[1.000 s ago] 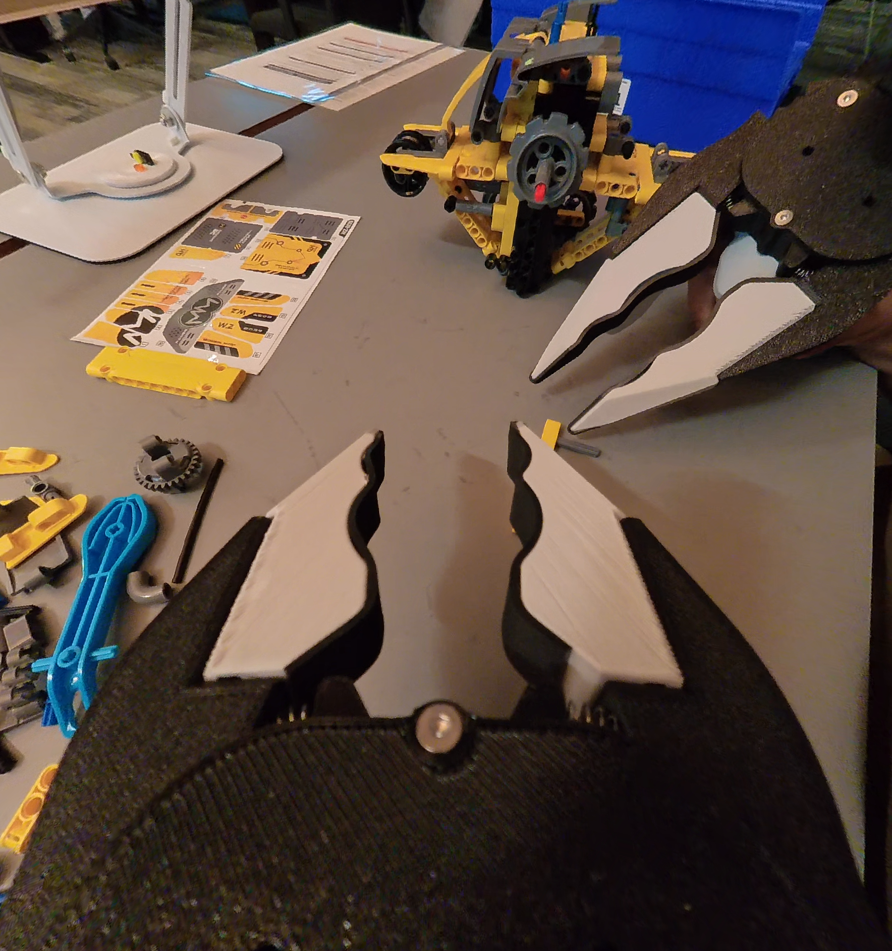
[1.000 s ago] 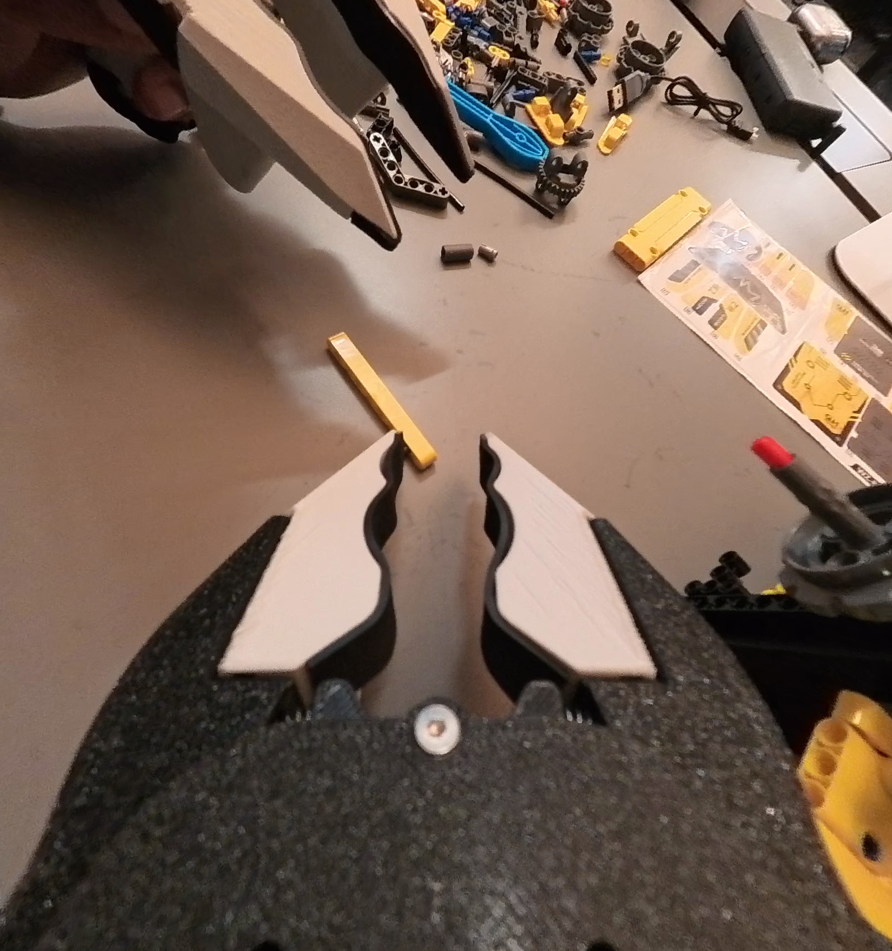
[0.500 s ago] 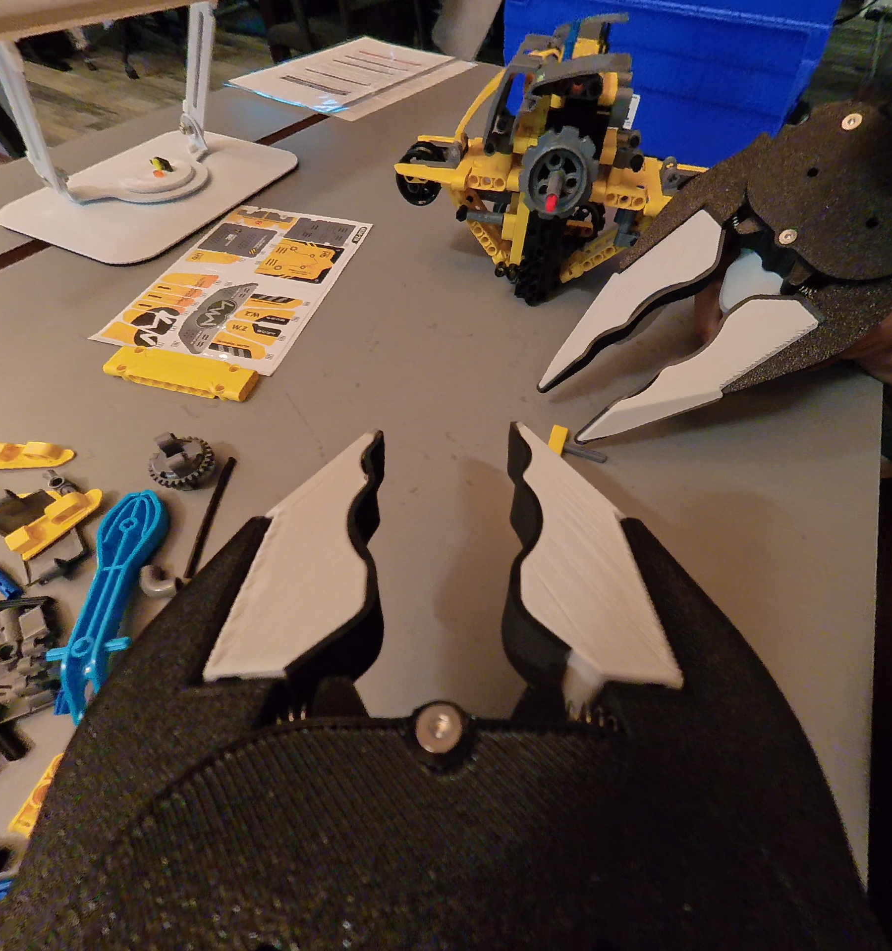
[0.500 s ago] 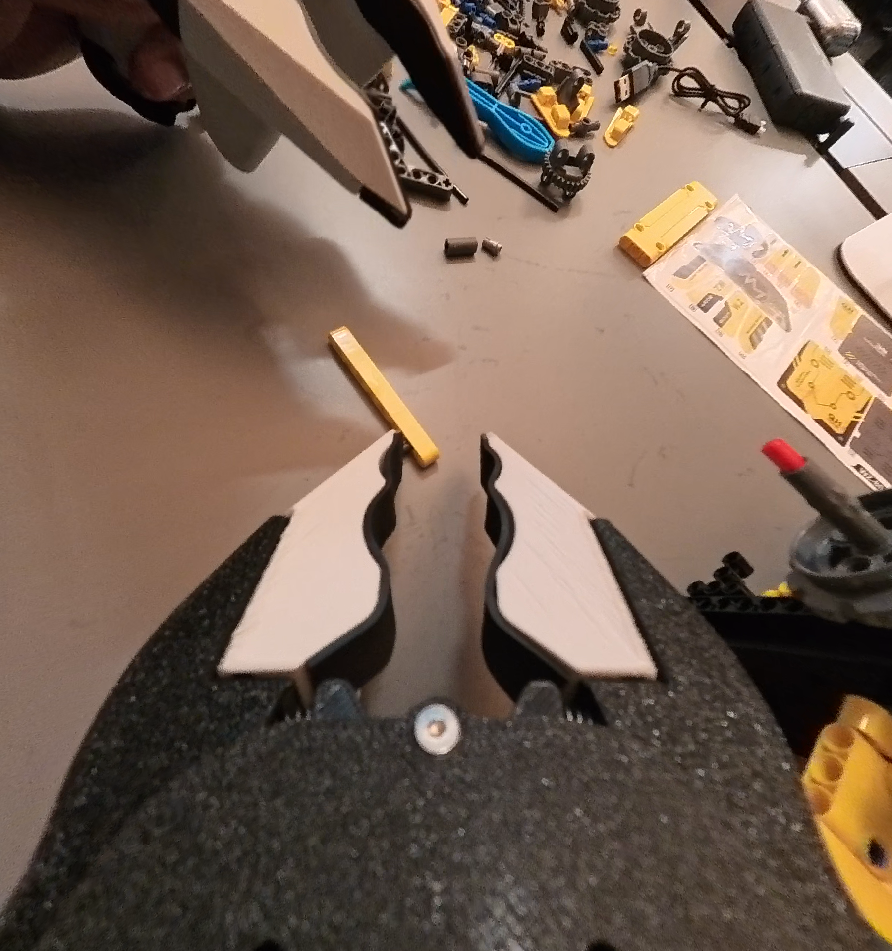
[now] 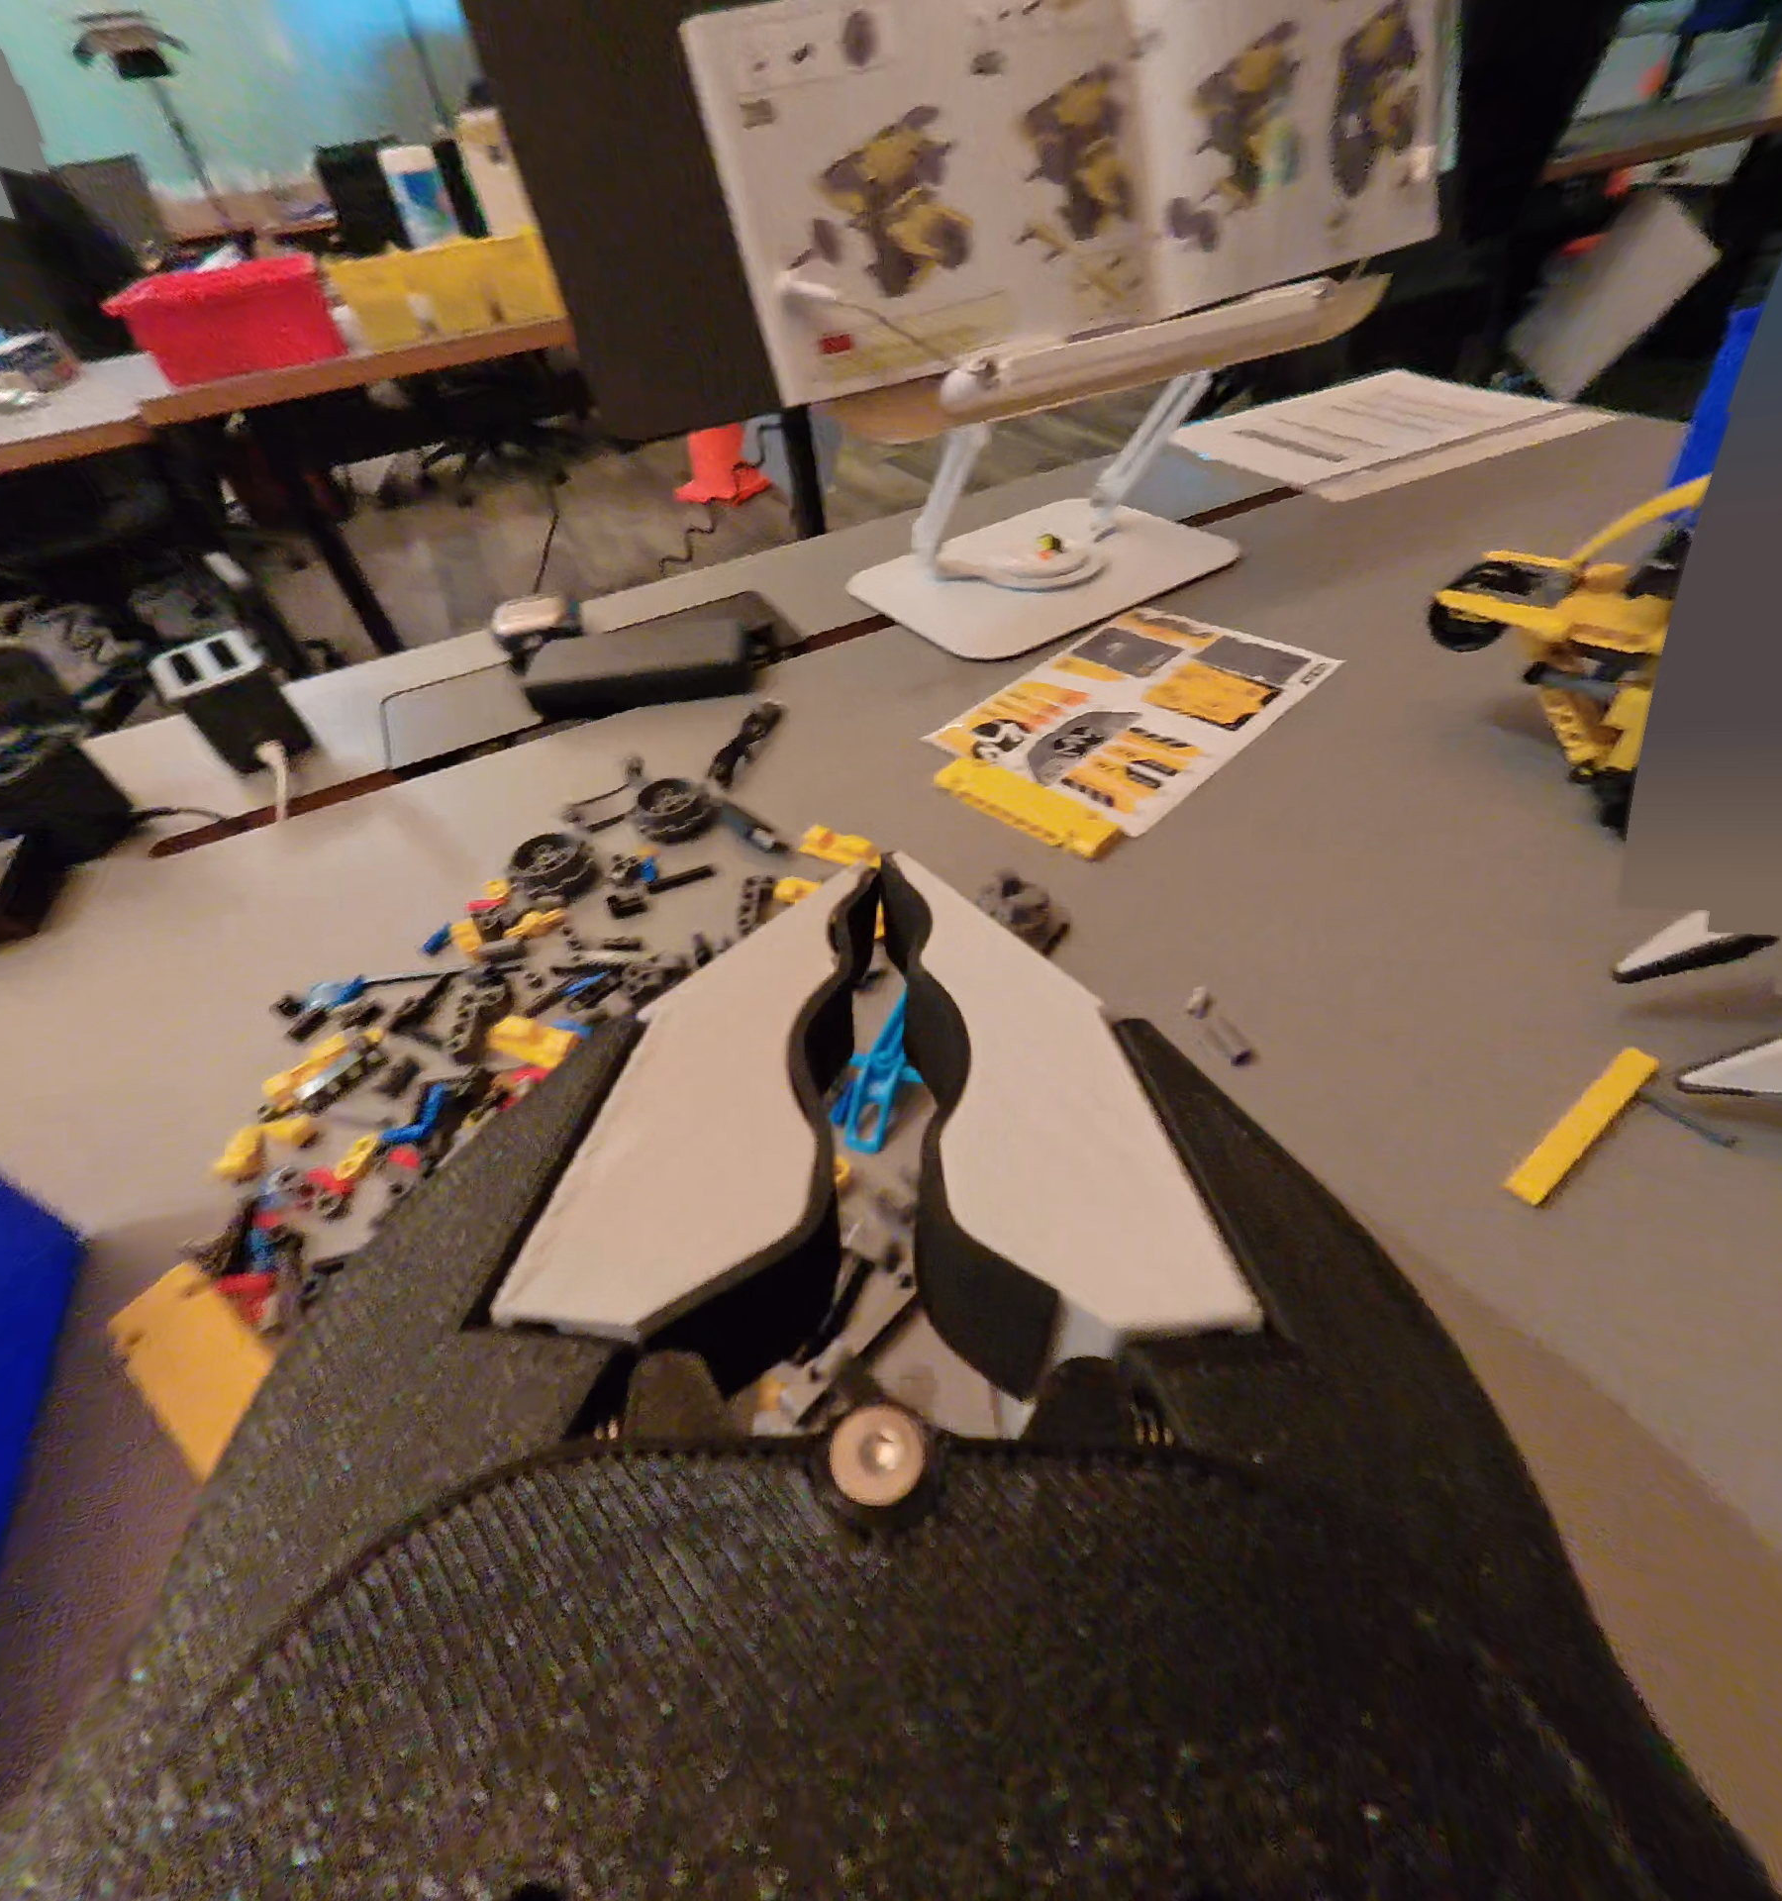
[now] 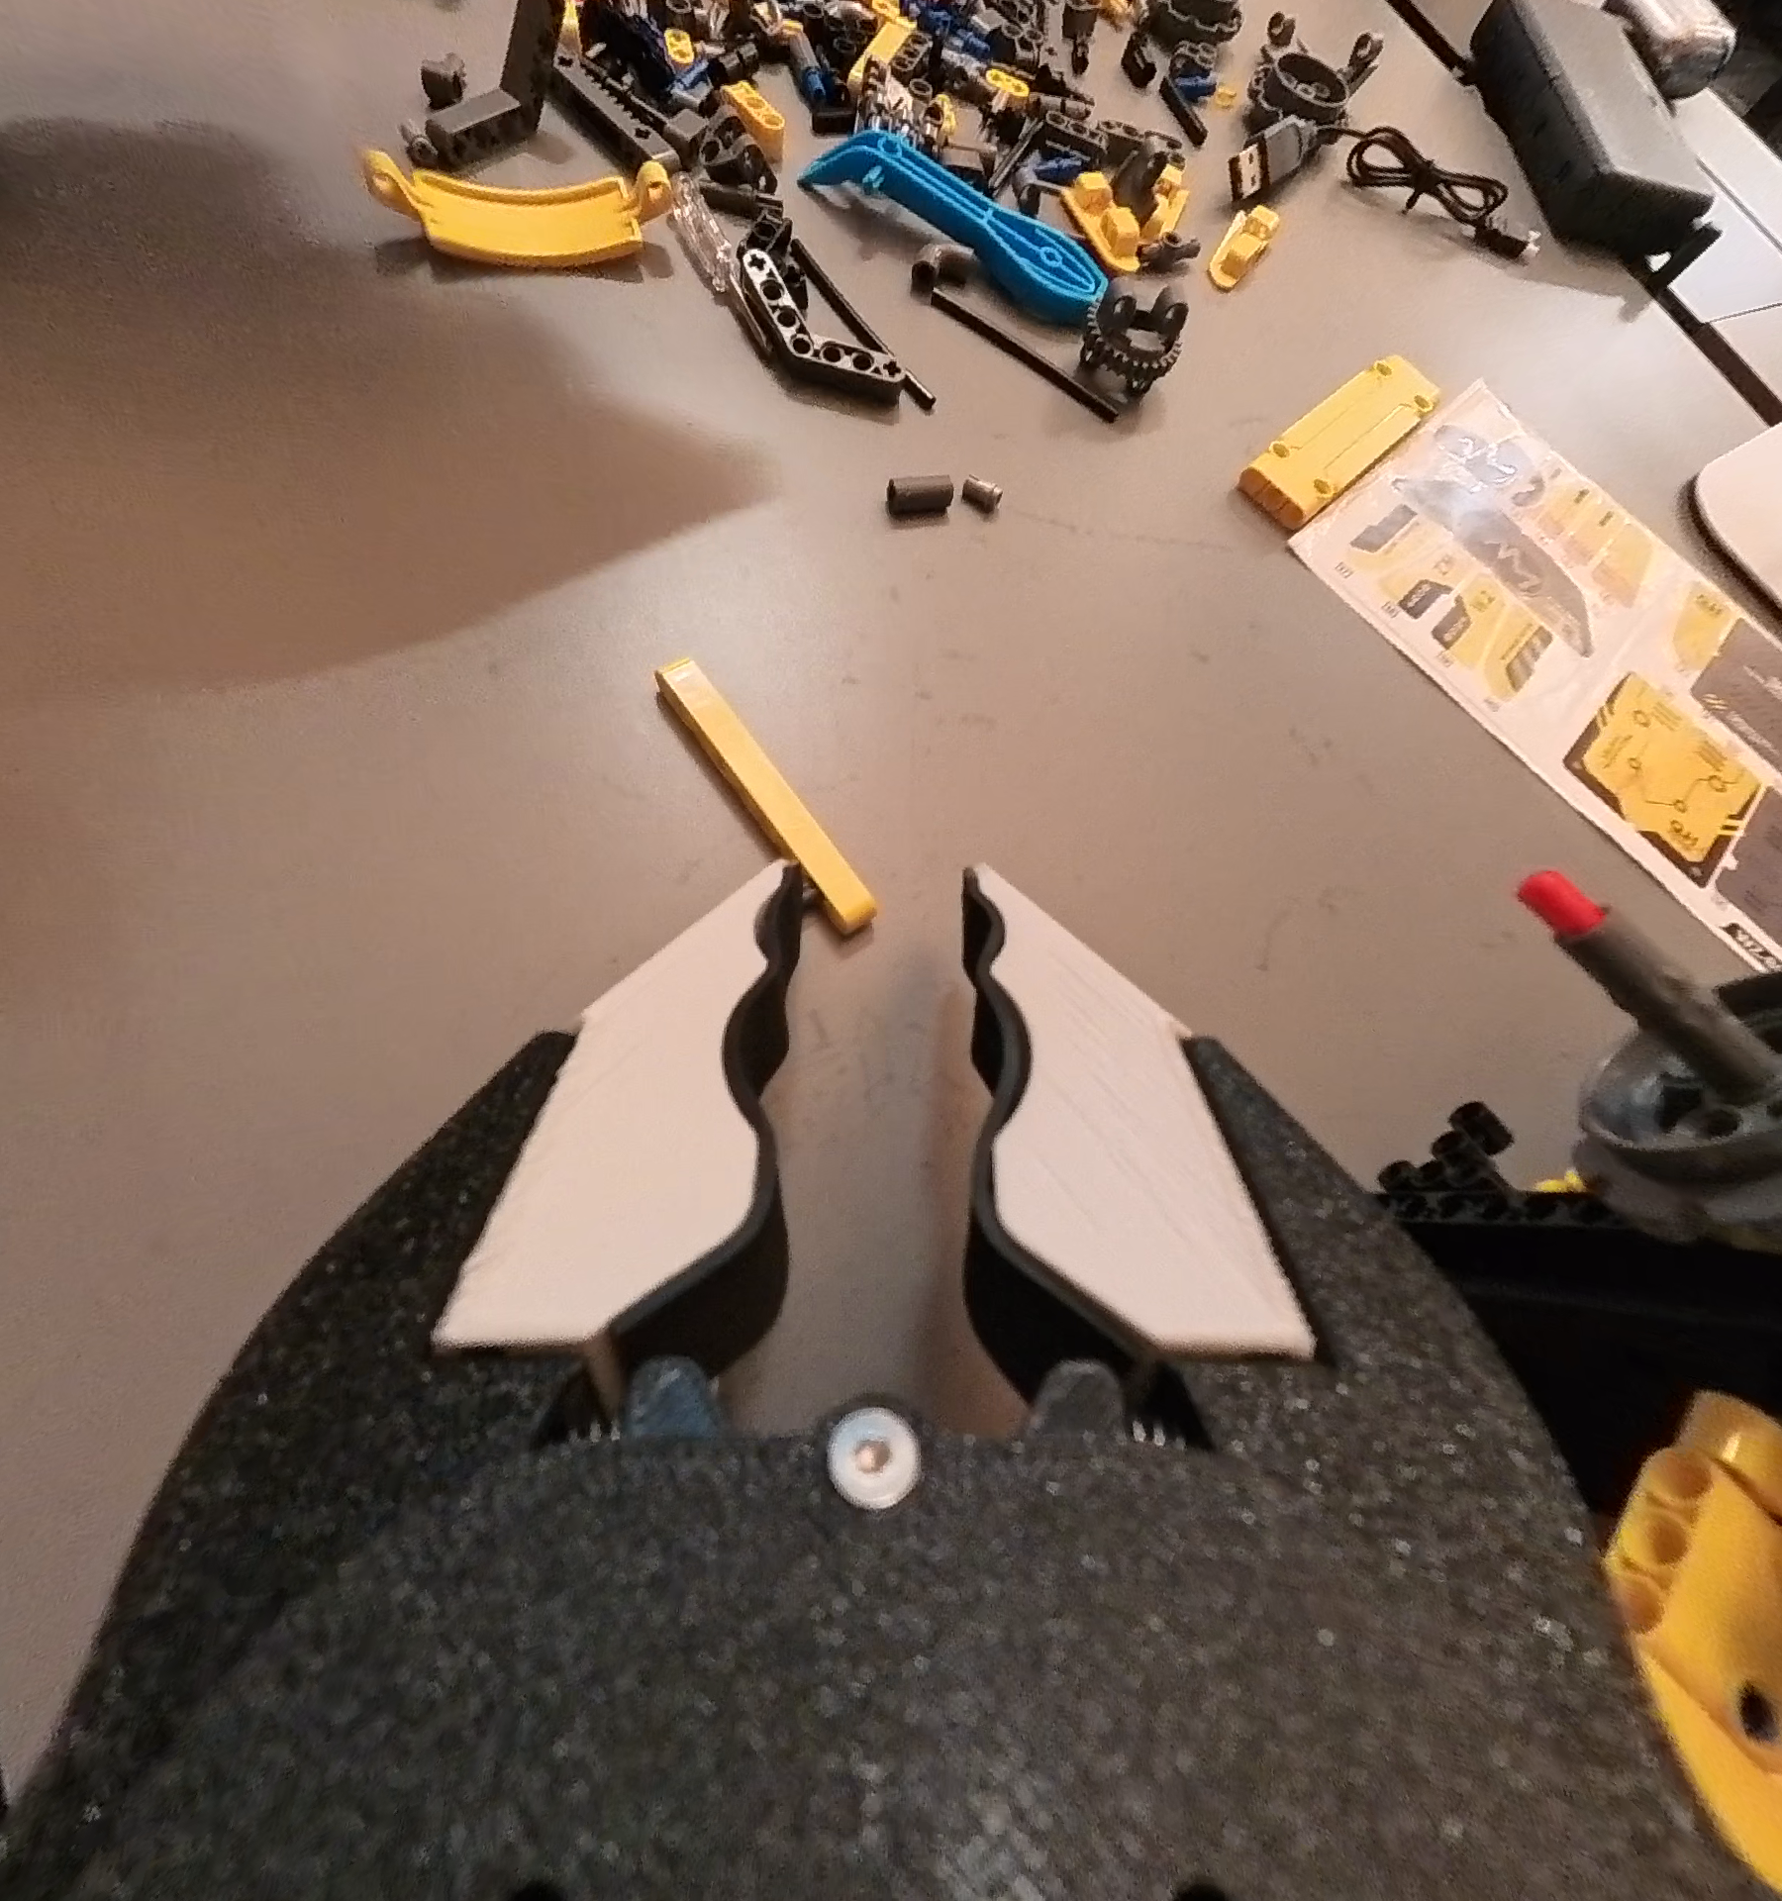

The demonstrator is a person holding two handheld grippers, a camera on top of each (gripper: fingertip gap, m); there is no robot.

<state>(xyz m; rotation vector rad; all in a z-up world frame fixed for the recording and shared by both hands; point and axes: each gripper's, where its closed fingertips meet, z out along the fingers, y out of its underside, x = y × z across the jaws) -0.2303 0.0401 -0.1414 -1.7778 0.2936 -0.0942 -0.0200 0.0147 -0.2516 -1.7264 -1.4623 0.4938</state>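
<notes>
Yellow flat bar [image 6: 763, 792] on grey table [image 6: 1123, 720]: right gripper [image 6: 877, 874] jaws apart, left fingertip touching bar's near end. Left gripper [image 5: 882, 874] tips together, empty, above loose parts pile [image 5: 475, 1008] left of bar.

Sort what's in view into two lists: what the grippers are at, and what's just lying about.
At the grippers:
- right gripper, open, its left fingertip beside the near end of the yellow bar
- left gripper, shut on nothing, pointed at the pile of loose parts

Lying about:
- blue piece
- two dark pins
- yellow panel
- sticker sheet
- yellow model
</notes>
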